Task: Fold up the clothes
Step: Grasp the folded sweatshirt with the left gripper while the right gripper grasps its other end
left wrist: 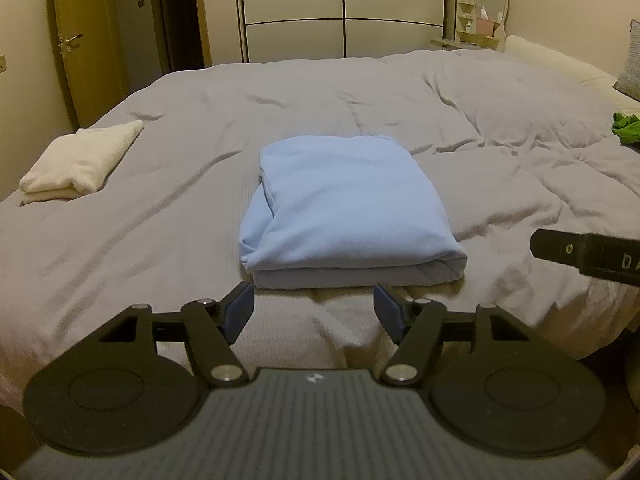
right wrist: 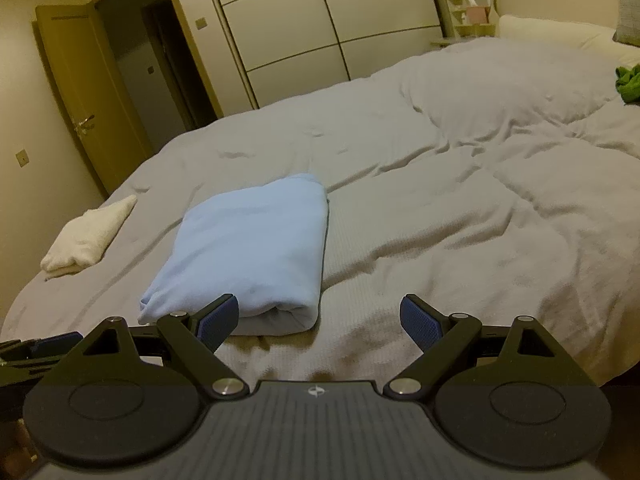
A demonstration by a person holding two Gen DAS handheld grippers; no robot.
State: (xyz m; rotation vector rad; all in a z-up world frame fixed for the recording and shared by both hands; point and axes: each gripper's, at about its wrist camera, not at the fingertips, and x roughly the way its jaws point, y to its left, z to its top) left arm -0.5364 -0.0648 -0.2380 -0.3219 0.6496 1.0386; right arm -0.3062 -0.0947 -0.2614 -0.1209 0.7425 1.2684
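**Blue garment folded, both grippers clear**

Blue garment lies folded on the bed, just ahead of the left gripper, whose fingers stand apart and empty. The right gripper, likewise spread, has it ahead-left. Probably next: the green cloth, far ahead-right; pinch one edge cleanly. Count: one blue, one folded white towel, one green.

Folded blue garment on bed
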